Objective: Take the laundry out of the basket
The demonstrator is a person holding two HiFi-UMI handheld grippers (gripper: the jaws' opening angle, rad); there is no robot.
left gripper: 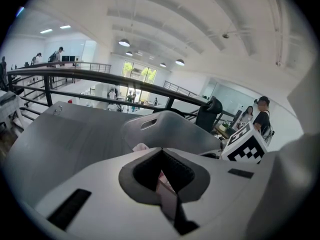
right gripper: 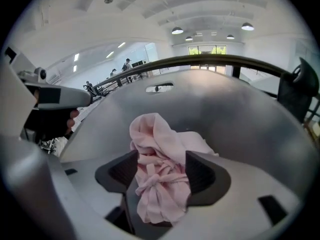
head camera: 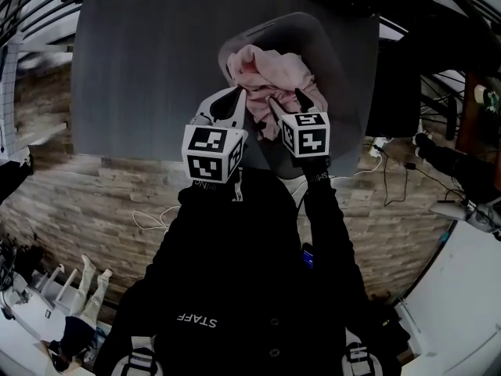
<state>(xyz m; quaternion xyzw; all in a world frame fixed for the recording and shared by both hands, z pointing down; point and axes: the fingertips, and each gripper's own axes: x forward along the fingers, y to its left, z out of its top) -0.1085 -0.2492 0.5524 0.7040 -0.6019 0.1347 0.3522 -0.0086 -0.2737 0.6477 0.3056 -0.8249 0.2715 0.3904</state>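
Grey tabletop (head camera: 141, 69) is being shown beneath a white arched ceiling (left gripper: 200, 24), with a dark railing (left gripper: 100, 79) being seen beyond the basket in a large, bright hall. Standing on that tabletop is a grey plastic basket (head camera: 340, 53), and a slotted handle is being shown in its far wall in both gripper views.

Pink laundry (head camera: 270, 73) is being kept inside the basket, bunched over its middle and its near half. Only this one pink piece is being shown there, crumpled and folded on itself.

At the near left side of the basket, the left gripper (left gripper: 162, 176) is being held by a black-sleeved arm. Its jaws are being pressed together on a narrow strip of the laundry, which is being pinched between the dark pads.

At the near right side of the basket, the right gripper (right gripper: 162, 171) is being held level with the left one and just beside it. Its jaws are being held apart. A knotted fold of the laundry is being left hanging between them without being squeezed, and a gap is being shown between the cloth and one pad. More of the cloth is being piled up past the jaw tips, toward the basket's far wall.
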